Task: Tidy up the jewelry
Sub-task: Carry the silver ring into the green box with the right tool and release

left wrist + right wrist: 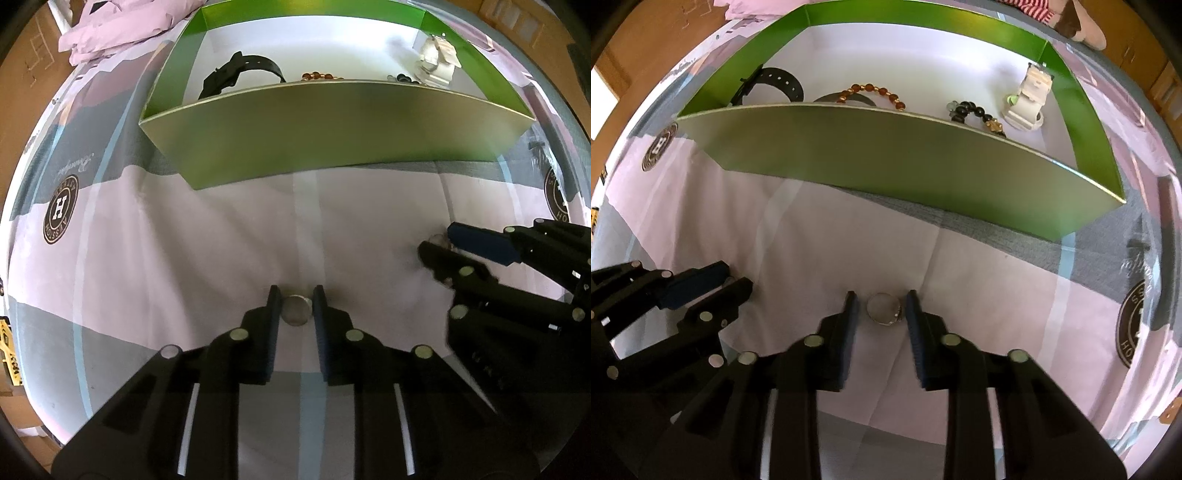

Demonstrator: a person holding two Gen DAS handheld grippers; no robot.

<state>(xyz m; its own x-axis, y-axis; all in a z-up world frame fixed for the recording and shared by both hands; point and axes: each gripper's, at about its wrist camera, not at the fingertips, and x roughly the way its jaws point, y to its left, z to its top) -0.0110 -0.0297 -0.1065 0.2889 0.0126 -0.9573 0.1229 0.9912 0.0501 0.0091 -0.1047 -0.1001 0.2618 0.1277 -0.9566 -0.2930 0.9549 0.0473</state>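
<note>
Bedsheet [221, 258] below green box [332, 125]: we note each gripper straddling own round piece. Left gripper [296, 295] pinching disc [295, 309]; right gripper [880, 298] spread around ring [884, 308], not touching.

Bracelets [874, 93] and watches [1028, 98] inside box [886, 155]

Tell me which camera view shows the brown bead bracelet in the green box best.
The right wrist view: the brown bead bracelet shows as an arc of beads above the green box front wall. In the left wrist view, that wall hides it except a few beads.
</note>
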